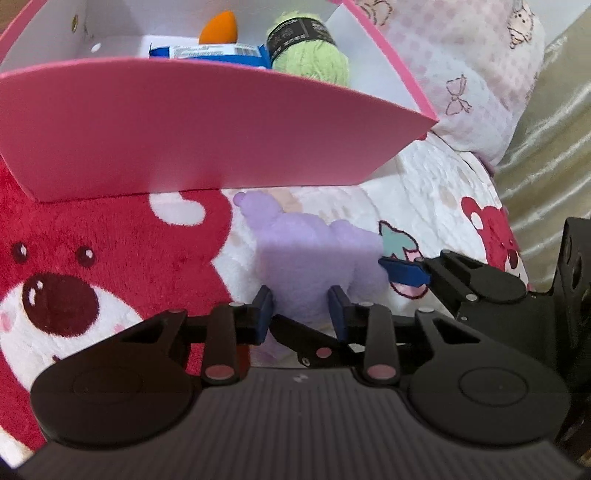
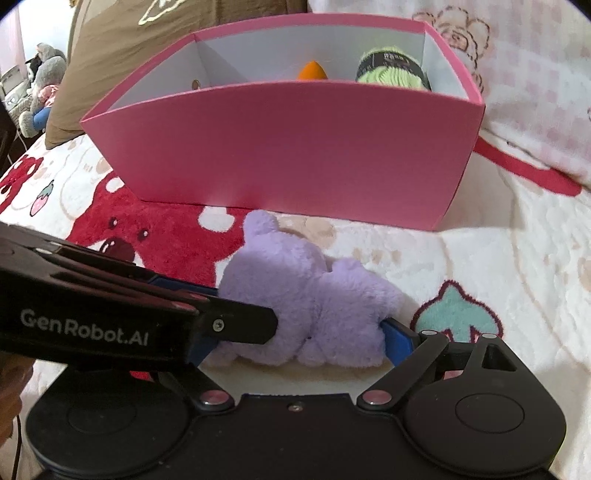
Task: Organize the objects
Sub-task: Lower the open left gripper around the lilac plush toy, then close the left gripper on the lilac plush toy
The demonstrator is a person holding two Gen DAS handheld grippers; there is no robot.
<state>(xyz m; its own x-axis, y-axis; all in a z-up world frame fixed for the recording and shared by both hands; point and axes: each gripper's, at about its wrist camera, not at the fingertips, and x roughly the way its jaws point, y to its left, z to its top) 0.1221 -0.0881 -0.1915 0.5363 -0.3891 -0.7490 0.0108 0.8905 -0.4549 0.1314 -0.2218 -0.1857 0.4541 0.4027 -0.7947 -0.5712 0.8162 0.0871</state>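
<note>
A purple plush toy point(image 1: 314, 254) point(image 2: 306, 295) lies on the bed cover just in front of a pink box point(image 1: 207, 136) point(image 2: 295, 147). My left gripper point(image 1: 301, 308) has its blue pads pressed into the near part of the toy. In the right wrist view, the left gripper's finger point(image 2: 240, 325) reaches into the toy from the left. My right gripper point(image 2: 299, 339) straddles the toy with its jaws wide; one of its blue fingers point(image 1: 402, 272) point(image 2: 397, 339) rests at the toy's edge, the other is hidden behind the left gripper.
Inside the box lie an orange egg-shaped sponge point(image 1: 218, 27), a green yarn ball point(image 1: 314, 55) and a blue packet point(image 1: 210, 51). A red-bear bed cover point(image 1: 92, 258) is underneath. A pink-checked pillow point(image 1: 461, 74) lies right of the box, a brown pillow point(image 2: 110, 55) behind it on the left.
</note>
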